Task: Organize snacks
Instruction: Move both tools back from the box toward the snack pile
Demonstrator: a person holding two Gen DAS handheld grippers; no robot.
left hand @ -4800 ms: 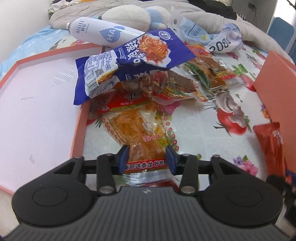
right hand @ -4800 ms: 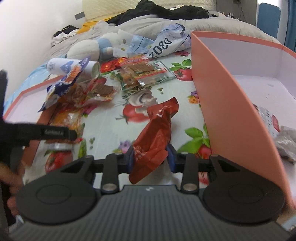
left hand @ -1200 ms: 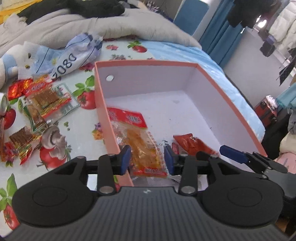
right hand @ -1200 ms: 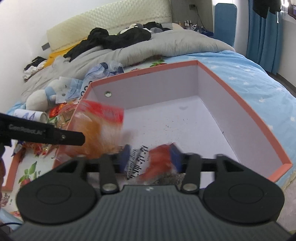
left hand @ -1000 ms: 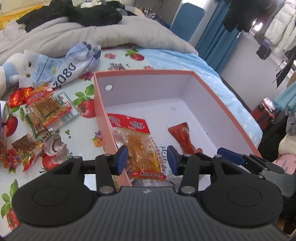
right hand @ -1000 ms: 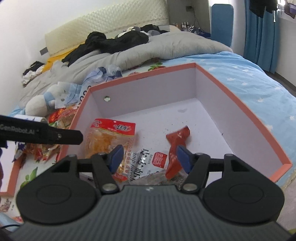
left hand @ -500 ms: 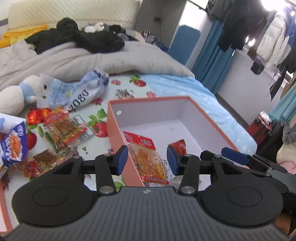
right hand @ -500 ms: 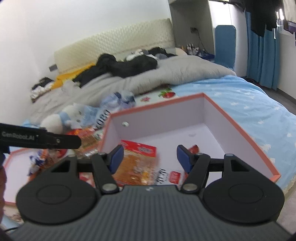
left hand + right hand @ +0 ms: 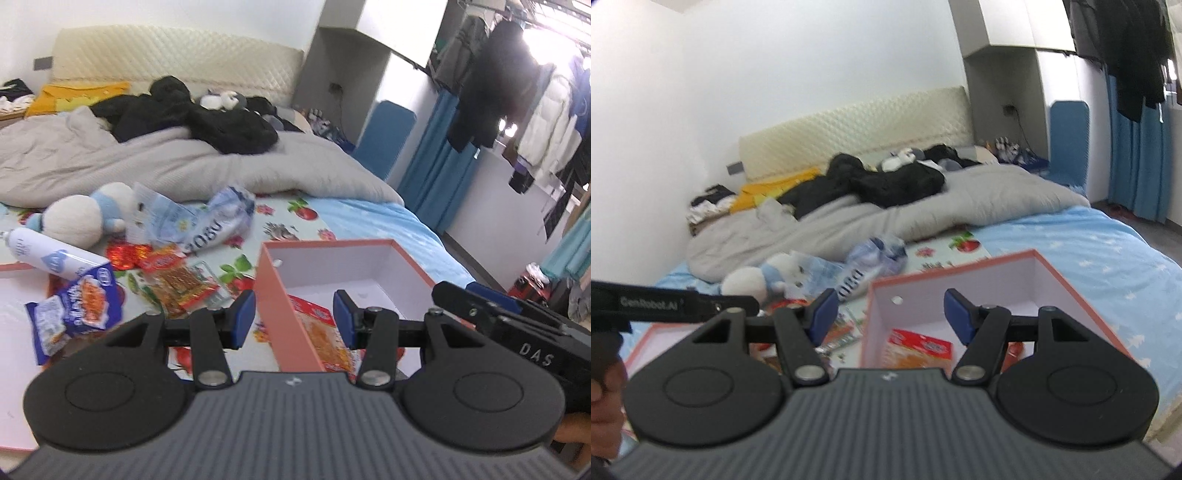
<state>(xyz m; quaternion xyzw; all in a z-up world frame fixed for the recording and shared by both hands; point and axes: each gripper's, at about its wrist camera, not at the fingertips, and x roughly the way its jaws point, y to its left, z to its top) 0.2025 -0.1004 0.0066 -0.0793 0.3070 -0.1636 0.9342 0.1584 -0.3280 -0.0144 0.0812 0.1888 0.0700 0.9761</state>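
Observation:
A salmon box point(image 9: 284, 325) with a white inside stands on the fruit-print sheet. An orange snack packet point(image 9: 325, 332) lies inside it, also visible as the orange packet point(image 9: 919, 349) in the right wrist view, with a red packet point(image 9: 1015, 347) beside it. My left gripper point(image 9: 293, 315) hovers open and empty above the box's near left wall. My right gripper point(image 9: 890, 310) is open and empty too, above the box point(image 9: 1067, 288). More snacks lie left of the box: a blue packet point(image 9: 85, 306) and red-orange packets point(image 9: 181, 284).
A white bottle point(image 9: 51, 254), a plush toy point(image 9: 85, 218) and a crumpled blue-white bag point(image 9: 218, 221) lie behind the loose snacks. The box lid point(image 9: 14, 332) is at the far left. A grey duvet point(image 9: 184, 162) with black clothes covers the bed beyond. A hand point(image 9: 602, 387) holds the left gripper.
Both grippers let go of their packets, which now lie in the box. Both have since risen, drawn back and tilted up, so the box looks smaller and lower.

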